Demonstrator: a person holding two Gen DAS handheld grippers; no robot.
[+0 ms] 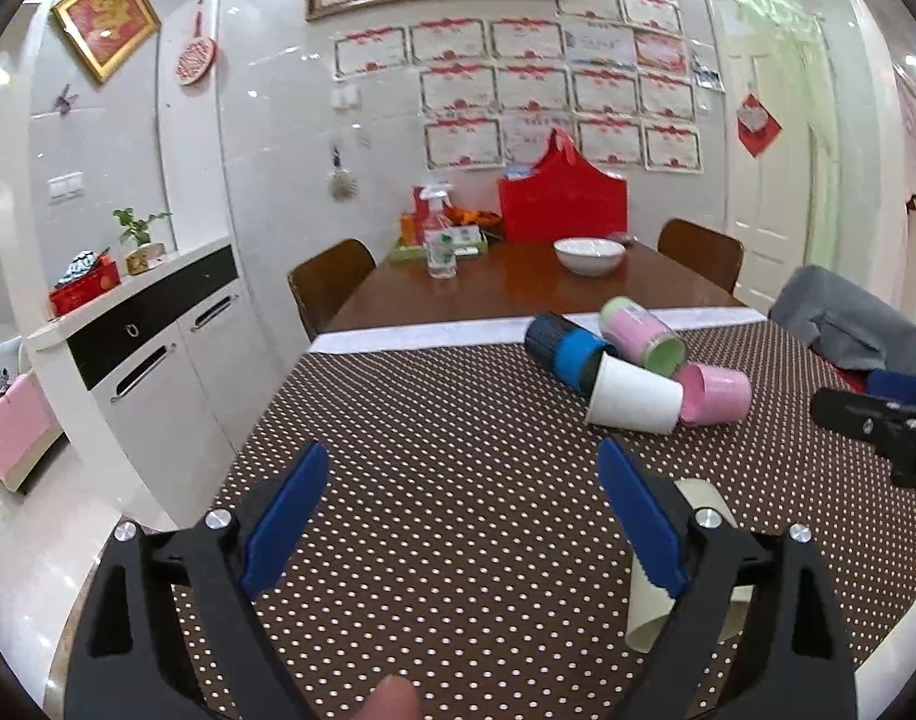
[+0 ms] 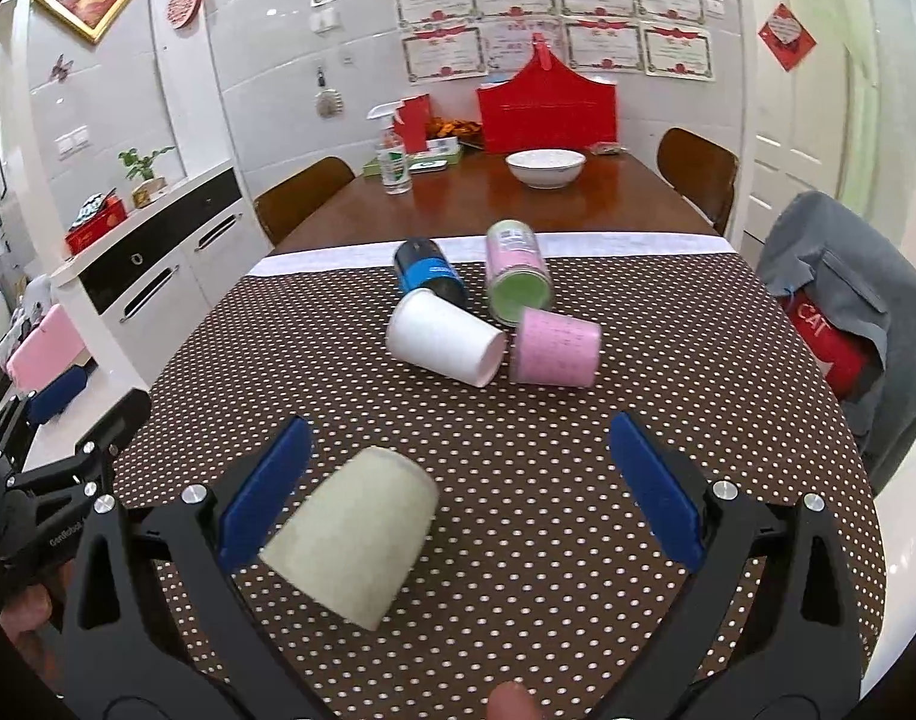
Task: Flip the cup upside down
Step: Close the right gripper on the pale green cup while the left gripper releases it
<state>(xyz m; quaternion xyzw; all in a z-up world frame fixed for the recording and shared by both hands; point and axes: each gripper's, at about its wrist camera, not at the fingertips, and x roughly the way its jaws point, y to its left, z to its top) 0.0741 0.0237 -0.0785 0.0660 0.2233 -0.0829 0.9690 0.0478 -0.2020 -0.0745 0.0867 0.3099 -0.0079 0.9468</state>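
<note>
Both grippers, left (image 1: 458, 516) and right (image 2: 458, 480), gaping wide, gripping nothing, flanking the pale-green cup (image 2: 353, 537) at the table's near edge, probably for pickup.

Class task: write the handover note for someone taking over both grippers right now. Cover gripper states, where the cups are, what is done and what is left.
Left gripper: open, empty, over the dotted cloth.
Right gripper: open, empty, with the beige cup between its fingers by the left pad, not gripped.
Beige cup lies on its side near the front edge.
White cup, pink cup, green-pink cup and blue-black cup lie on their sides in a cluster mid-cloth.
Done: no cup stands upside down.
Left: grip a cup, probably the beige one, and set it rim down.
</note>
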